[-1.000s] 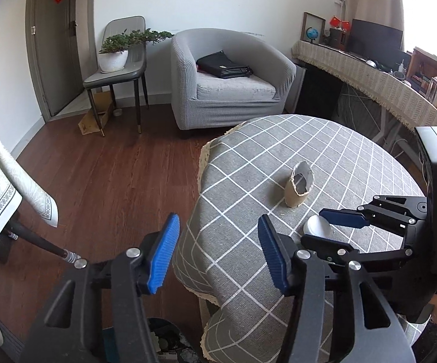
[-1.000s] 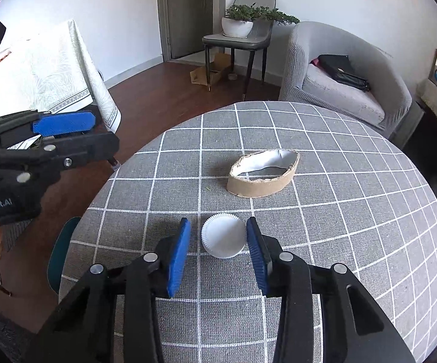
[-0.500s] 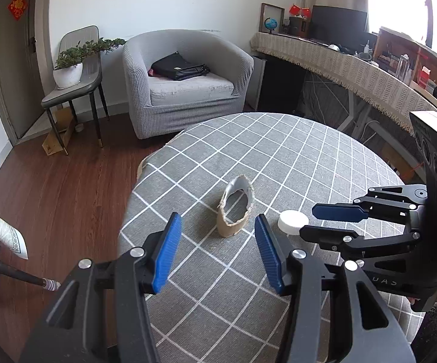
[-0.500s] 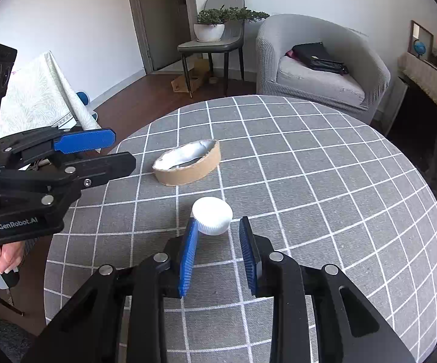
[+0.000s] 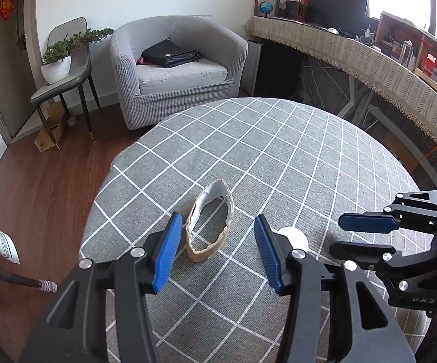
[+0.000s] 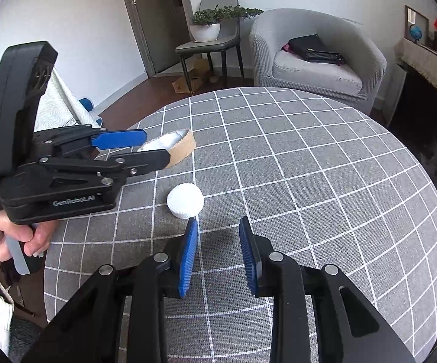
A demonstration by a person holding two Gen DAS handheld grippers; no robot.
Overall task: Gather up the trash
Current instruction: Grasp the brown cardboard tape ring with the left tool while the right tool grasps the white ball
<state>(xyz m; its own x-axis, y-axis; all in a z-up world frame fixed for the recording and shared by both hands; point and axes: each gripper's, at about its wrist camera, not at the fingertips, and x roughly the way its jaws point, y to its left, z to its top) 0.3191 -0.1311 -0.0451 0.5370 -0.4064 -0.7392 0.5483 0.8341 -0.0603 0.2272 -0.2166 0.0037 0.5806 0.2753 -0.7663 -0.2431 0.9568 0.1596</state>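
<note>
**Trash on the checked table: cardboard ring and white cap**

Trash is seen in the left wrist view as a squashed cardboard ring (image 5: pixel 209 222) lying on the grey checked tablecloth (image 5: pixel 294 157); the left gripper (image 5: pixel 215 252) is held over it with jaws apart, which have just been closing, and the ring is framed between the blue pads (image 5: pixel 165 255) without being pressed; a white cap (image 5: pixel 294 237) is partly hidden behind the right-hand finger; the right gripper (image 5: pixel 354 233) is seen at the right edge, jaws apart.

In the right wrist view the white cap (image 6: pixel 185 199) is found on the cloth just ahead of the left-hand pad (image 6: pixel 188 254), outside the gap; the right gripper (image 6: pixel 218 254) is narrowly parted, nothing between its jaws, which closed a moment ago; the left gripper (image 6: pixel 146 148) is held by a hand (image 6: pixel 10 236), its fingers reaching to the cardboard ring (image 6: pixel 179 148).
</note>
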